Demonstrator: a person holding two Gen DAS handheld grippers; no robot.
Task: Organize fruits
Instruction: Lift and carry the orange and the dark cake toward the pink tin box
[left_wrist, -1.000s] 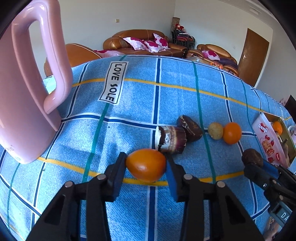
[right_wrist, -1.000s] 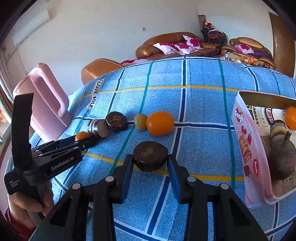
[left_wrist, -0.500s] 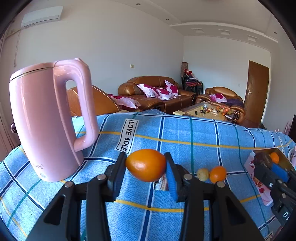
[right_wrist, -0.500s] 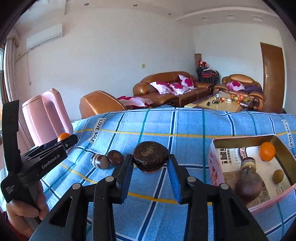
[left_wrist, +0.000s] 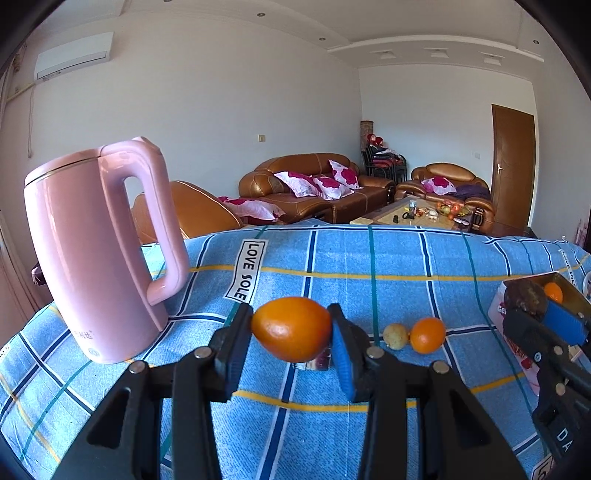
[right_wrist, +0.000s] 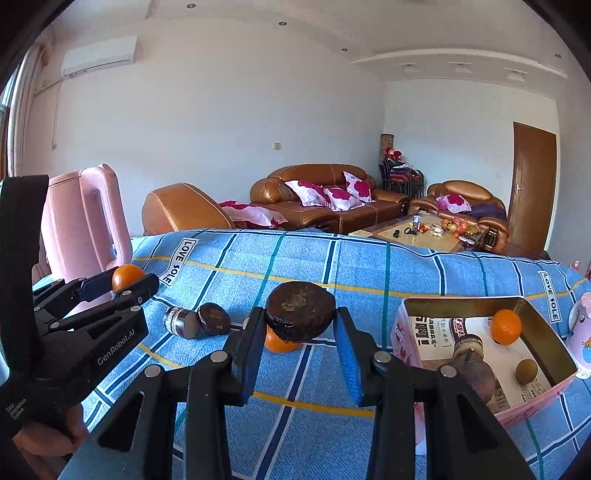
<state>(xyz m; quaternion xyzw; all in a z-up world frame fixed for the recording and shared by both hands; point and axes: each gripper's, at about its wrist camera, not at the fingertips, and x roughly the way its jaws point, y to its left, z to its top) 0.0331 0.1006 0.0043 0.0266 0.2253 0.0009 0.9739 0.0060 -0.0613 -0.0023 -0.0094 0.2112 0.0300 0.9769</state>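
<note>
Grippers both clamped: left gripper (left_wrist: 291, 329) w/ smooth oval orange (left_wrist: 291, 328), right gripper (right_wrist: 300, 325) w/ rough dark-brown round fruit (right_wrist: 300, 311).

A white tag (left_wrist: 246, 269) on the blue checked cloth (left_wrist: 369, 258) is reading "LOVE SOLE"; another (right_wrist: 549, 295) is showing near the tin. The left claw's (right_wrist: 129, 281) black body is bearing "GenRobot.AI" and small "Data Acquisition System".

Dark cut fruit (left_wrist: 317, 363): mostly hidden behind the held orange (left_wrist: 291, 328).
Loose orange (right_wrist: 280, 343): largely masked by the gripped brown fruit (right_wrist: 300, 310).
Pink box (left_wrist: 517, 343): cut off by the right gripper (left_wrist: 543, 314).
Coffee-table items (right_wrist: 439, 227): too small to identify.
</note>
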